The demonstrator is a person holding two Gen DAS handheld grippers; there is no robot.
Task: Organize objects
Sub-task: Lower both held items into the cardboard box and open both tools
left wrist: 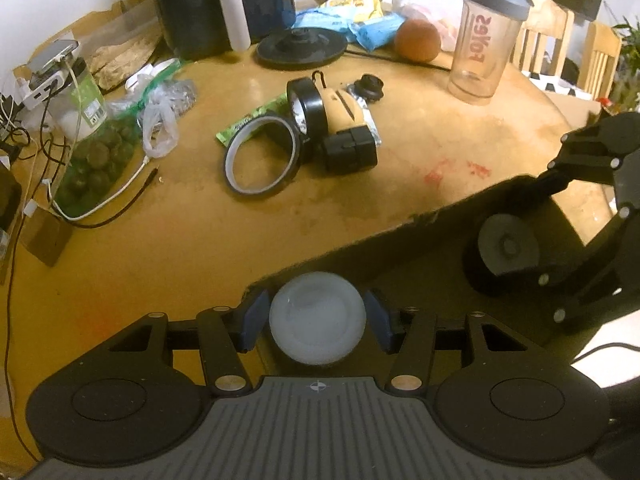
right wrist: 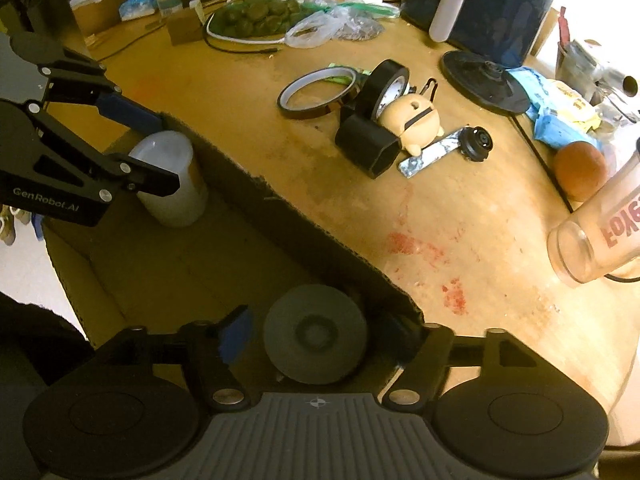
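both grippers reach into the cardboard box [right wrist: 280,208], left gripper [left wrist: 316,320] clasping white cup [left wrist: 316,316], right gripper [right wrist: 316,340] clasping grey-lidded container [right wrist: 316,336].

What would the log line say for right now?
left gripper: shut on white cup | right gripper: around grey-lidded jar, grip unclear | both over cardboard box

A round, worn yellow-brown wooden tabletop [left wrist: 400,168] with red smears [right wrist: 416,246] carries a scatter of things. Near the middle lie a flat amber tape ring [left wrist: 260,156], a black tape roll standing on edge [left wrist: 306,114], a black faceted block [left wrist: 350,152] and a beige rounded toy figure [right wrist: 412,122], clustered and touching. Beyond them sit a black round kettle base [left wrist: 301,46], an orange fruit [left wrist: 417,40] and a clear shaker bottle with a grey lid [left wrist: 482,36]. An open brown cardboard box [right wrist: 256,184] rests at the near edge.
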